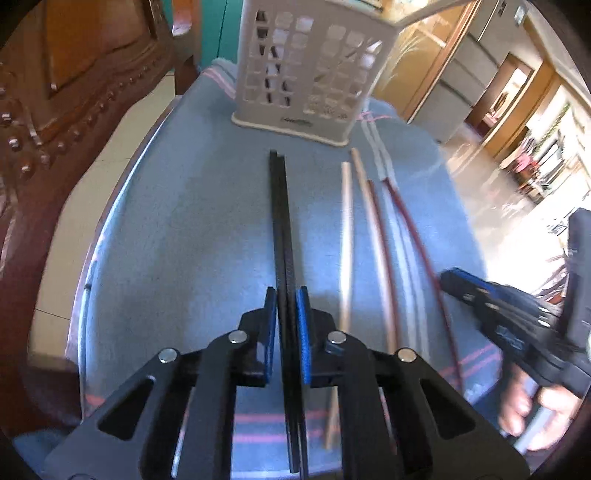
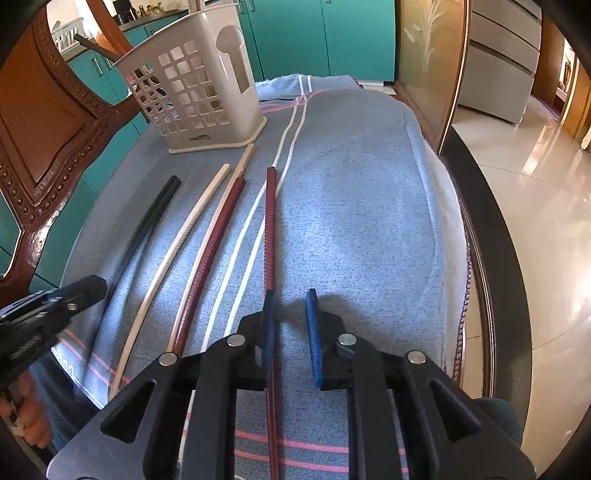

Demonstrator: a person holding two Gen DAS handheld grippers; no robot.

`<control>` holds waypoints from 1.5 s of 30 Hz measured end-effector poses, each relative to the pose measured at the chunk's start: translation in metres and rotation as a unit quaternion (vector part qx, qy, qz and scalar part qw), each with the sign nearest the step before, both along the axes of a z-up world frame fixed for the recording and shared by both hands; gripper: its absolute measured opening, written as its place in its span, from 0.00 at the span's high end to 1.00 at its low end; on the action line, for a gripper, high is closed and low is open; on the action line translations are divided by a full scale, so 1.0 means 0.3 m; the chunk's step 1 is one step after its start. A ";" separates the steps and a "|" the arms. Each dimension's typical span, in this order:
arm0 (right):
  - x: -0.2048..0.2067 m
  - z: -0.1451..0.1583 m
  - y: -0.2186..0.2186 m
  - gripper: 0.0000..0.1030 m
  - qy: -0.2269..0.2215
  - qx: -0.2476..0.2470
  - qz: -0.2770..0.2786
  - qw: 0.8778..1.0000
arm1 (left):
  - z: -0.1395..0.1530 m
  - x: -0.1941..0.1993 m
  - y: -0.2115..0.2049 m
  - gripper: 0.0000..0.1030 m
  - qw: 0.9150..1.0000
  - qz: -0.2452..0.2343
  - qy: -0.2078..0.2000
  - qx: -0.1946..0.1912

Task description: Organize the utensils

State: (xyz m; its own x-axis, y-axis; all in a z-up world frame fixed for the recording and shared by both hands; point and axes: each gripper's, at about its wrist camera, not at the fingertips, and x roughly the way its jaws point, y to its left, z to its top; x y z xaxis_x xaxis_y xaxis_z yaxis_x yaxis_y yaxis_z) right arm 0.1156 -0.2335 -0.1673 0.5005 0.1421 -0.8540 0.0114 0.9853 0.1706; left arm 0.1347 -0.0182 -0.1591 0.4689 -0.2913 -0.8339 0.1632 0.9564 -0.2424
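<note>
Several chopsticks lie on a blue-grey towel (image 1: pixel 184 229) in front of a white perforated utensil holder (image 1: pixel 306 66). My left gripper (image 1: pixel 286 325) is shut on a pair of black chopsticks (image 1: pixel 280 206), which point toward the holder. A cream chopstick (image 1: pixel 346 236) and two dark red chopsticks (image 1: pixel 384 258) lie to its right. In the right wrist view my right gripper (image 2: pixel 290 325) is open, and a dark red chopstick (image 2: pixel 270 229) runs along its left finger (image 2: pixel 268 325). The holder (image 2: pixel 199 92), the black pair (image 2: pixel 147 225) and the cream chopstick (image 2: pixel 173 254) lie to the left there.
A carved wooden chair (image 1: pixel 55 110) stands at the left of the towel-covered table. The table's dark edge (image 2: pixel 491 236) runs along the right, with shiny floor beyond. Teal cabinets (image 2: pixel 325 33) stand behind the holder. The right gripper (image 1: pixel 517 317) and hand show at the right of the left wrist view.
</note>
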 end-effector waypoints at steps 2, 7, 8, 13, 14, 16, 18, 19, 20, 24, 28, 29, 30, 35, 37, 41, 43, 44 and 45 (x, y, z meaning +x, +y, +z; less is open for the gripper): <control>-0.001 0.001 0.001 0.82 0.000 -0.001 0.000 1.000 | 0.029 -0.020 0.009 0.77 1.000 0.005 -0.012 -0.002; -0.004 -0.002 0.015 0.78 0.002 -0.008 0.008 1.000 | 0.050 -0.007 0.026 0.64 0.999 0.017 -0.025 0.024; -0.003 -0.003 0.019 0.77 0.001 -0.010 0.009 1.000 | 0.036 0.006 0.028 0.64 0.999 0.020 -0.018 0.027; -0.002 -0.007 0.041 0.77 0.001 -0.028 0.016 0.999 | -0.029 0.069 0.007 0.65 0.999 0.019 0.009 0.048; -0.002 -0.008 0.043 0.77 0.001 -0.031 0.017 0.999 | -0.042 0.074 0.002 0.66 0.998 0.019 0.013 0.053; 0.000 -0.010 0.045 0.77 0.000 -0.033 0.018 0.999 | -0.045 0.078 -0.002 0.66 0.998 0.021 0.005 0.056; 0.002 -0.009 0.045 0.77 0.001 -0.036 0.018 0.999 | -0.046 0.087 -0.005 0.66 0.998 0.020 0.004 0.061; 0.000 -0.009 0.047 0.77 0.001 -0.037 0.018 0.999 | -0.047 0.088 -0.007 0.65 0.998 0.019 0.004 0.063; -0.002 -0.010 0.049 0.77 0.000 -0.040 0.018 0.999 | -0.047 0.087 -0.008 0.63 0.998 0.017 0.003 0.064; -0.004 -0.010 0.056 0.76 -0.001 -0.048 0.021 0.999 | -0.048 0.084 -0.006 0.61 0.997 0.020 -0.002 0.074; -0.001 -0.010 0.052 0.76 -0.001 -0.050 0.024 0.998 | -0.044 0.073 0.004 0.61 0.996 0.032 0.000 0.085; -0.001 -0.011 0.052 0.76 -0.002 -0.051 0.024 0.998 | -0.044 0.072 0.006 0.61 0.995 0.034 -0.001 0.090; -0.001 -0.011 0.053 0.76 -0.003 -0.052 0.024 0.998 | -0.043 0.069 0.006 0.61 0.995 0.035 -0.002 0.096; 0.023 -0.008 0.063 0.76 -0.003 -0.066 0.018 0.998 | -0.035 0.081 -0.016 0.59 0.992 0.025 -0.005 0.123; 0.052 -0.005 0.079 0.76 -0.006 -0.083 0.026 0.996 | -0.036 0.101 -0.028 0.59 0.991 0.020 -0.003 0.129; 0.115 -0.016 0.105 0.76 0.001 -0.100 0.034 0.994 | -0.045 0.173 -0.060 0.59 0.990 0.013 -0.002 0.144; 0.154 -0.019 0.117 0.76 0.000 -0.101 0.038 0.994 | -0.045 0.208 -0.076 0.59 0.989 0.009 0.001 0.149; 0.170 -0.021 0.120 0.76 0.000 -0.099 0.036 0.994 | -0.046 0.223 -0.082 0.59 0.988 0.007 0.002 0.152; 0.184 -0.023 0.123 0.76 0.000 -0.096 0.035 0.995 | -0.046 0.239 -0.086 0.59 0.988 0.006 0.004 0.153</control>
State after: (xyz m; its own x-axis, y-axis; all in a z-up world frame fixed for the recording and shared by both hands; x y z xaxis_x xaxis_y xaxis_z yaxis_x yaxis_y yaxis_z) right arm 0.1706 -0.1965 -0.1742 0.4955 0.0104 -0.8685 -0.0590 0.9980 -0.0218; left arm 0.2063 -0.0440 -0.1730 0.4635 -0.0192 -0.8859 0.1505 0.9869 0.0574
